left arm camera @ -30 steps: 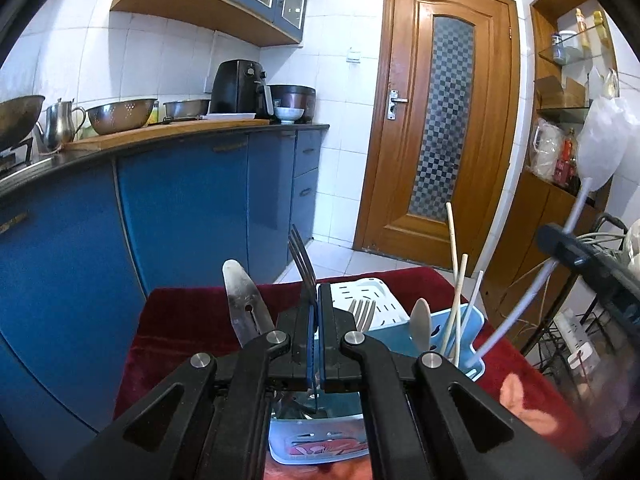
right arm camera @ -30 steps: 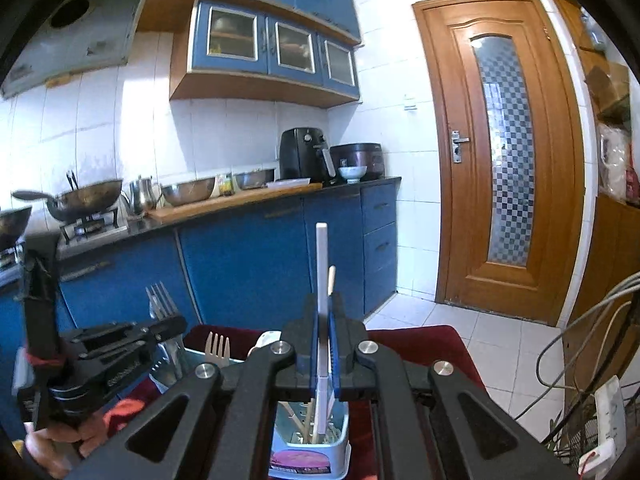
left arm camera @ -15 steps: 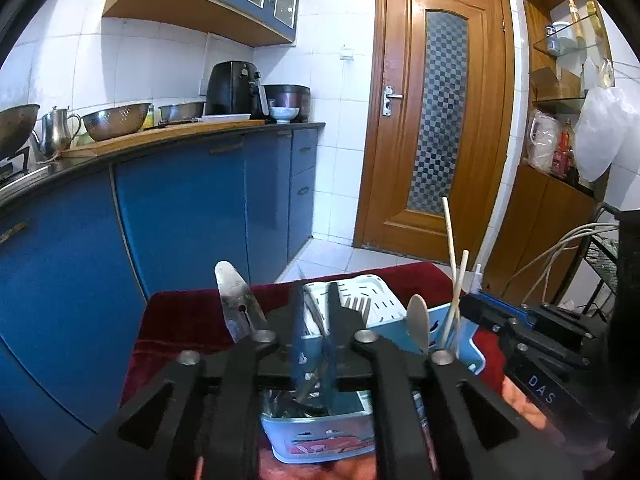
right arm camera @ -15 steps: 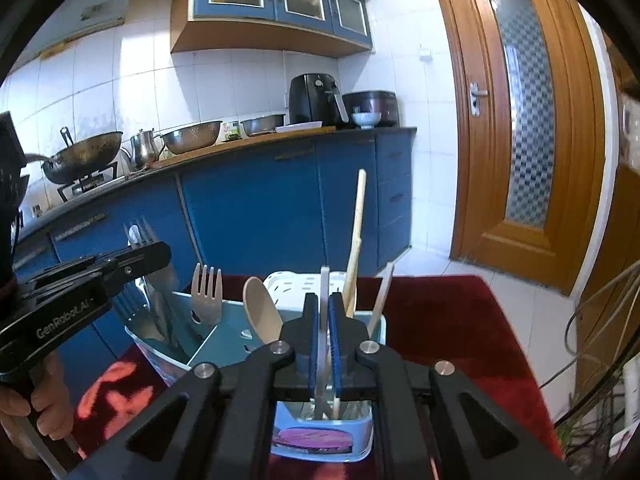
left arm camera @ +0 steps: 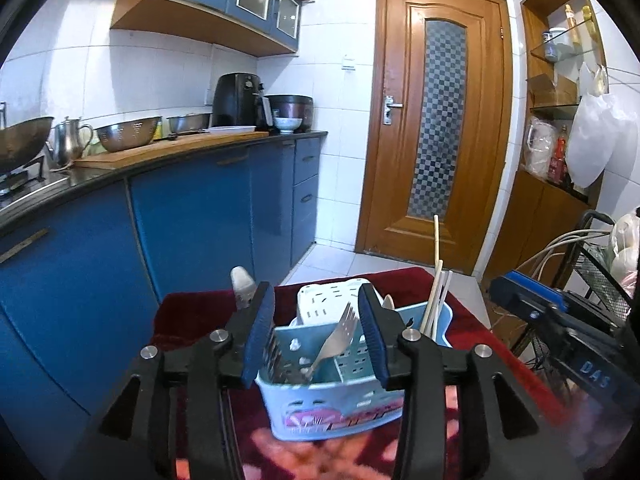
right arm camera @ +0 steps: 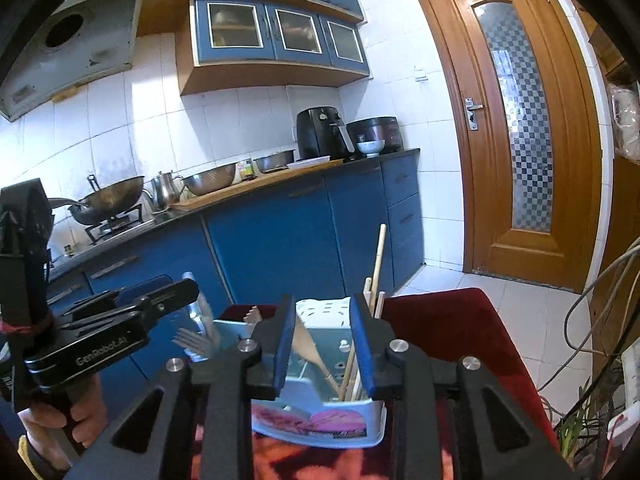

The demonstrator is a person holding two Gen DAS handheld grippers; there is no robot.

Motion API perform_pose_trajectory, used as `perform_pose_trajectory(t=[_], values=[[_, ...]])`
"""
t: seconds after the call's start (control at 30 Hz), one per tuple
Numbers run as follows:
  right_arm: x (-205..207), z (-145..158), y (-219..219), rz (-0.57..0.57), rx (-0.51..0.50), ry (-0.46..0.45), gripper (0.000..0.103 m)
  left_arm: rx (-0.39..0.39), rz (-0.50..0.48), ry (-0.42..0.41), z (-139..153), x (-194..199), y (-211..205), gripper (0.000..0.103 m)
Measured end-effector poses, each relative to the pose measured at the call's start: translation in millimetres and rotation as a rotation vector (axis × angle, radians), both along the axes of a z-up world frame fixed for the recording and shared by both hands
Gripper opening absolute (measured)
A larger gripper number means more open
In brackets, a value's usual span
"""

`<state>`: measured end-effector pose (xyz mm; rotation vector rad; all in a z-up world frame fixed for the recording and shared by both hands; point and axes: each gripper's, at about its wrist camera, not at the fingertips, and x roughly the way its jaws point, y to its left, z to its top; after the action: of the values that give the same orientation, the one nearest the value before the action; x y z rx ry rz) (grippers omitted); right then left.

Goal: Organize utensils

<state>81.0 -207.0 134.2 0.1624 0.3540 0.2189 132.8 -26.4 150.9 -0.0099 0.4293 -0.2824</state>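
A light blue utensil caddy [left arm camera: 332, 412] stands on a dark red cloth [left arm camera: 192, 312]. My left gripper [left arm camera: 316, 336] hovers just above its near rim, jaws opening. A metal fork [left arm camera: 336, 340] leans loose inside the caddy, free of the pads, and a knife blade [left arm camera: 242, 284] sticks up at the left. My right gripper [right arm camera: 324, 344] hangs over the caddy [right arm camera: 320, 428] from the other side, its jaws also opening with nothing pressed. Beyond them stand a wooden spoon [right arm camera: 308, 344] and chopsticks [right arm camera: 376, 264]. The left gripper [right arm camera: 120, 320] shows at the left.
Blue kitchen cabinets [left arm camera: 192, 220] run along the left, with pots and an air fryer [left arm camera: 236, 100] on the counter. A wooden door [left arm camera: 436, 120] lies straight ahead. A wire rack with cables [left arm camera: 592, 264] crowds the right. A hand [right arm camera: 80, 412] holds the left gripper's grip.
The left gripper let go of the fork, which now leans in the caddy, and drew back upward. The right gripper lowered the white stick into the caddy and opened.
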Motion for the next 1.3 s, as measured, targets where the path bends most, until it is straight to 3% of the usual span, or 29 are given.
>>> perform_pose_trajectory(t=[0.37,0.63,0.83,0.93,1.03,1.13,1.3], values=[[-51.2,-0.3,10.1,0.035,0.019,0.034,0.032,0.006,0.029,0.052,-2.4,-57.0,15.2,0.051],[-72.4,-31.1,17.5,0.036,0.001,0.084,0.033,-0.007,0.061,0.091,-35.1,-86.6,19.3,0.052],[-76.3,-56.7,16.8,0.013,-0.010,0.116,0.034,0.013,0.103,0.112,-67.4,-81.5,17.6,0.052],[-76.1,-68.5,15.2,0.004,-0.013,0.130,0.043,0.044,0.129,0.128,-82.2,-75.2,13.8,0.052],[-73.5,-78.4,12.8,-0.010,-0.020,0.148,0.047,0.042,0.131,0.147,-94.1,-70.1,12.1,0.053],[-70.5,-87.8,11.0,-0.019,-0.025,0.165,0.052,0.038,0.135,0.166,-106.4,-64.8,10.0,0.060],[-66.7,-100.7,8.9,-0.038,-0.034,0.184,0.056,0.057,0.144,0.172,-119.8,-59.7,5.3,0.060]])
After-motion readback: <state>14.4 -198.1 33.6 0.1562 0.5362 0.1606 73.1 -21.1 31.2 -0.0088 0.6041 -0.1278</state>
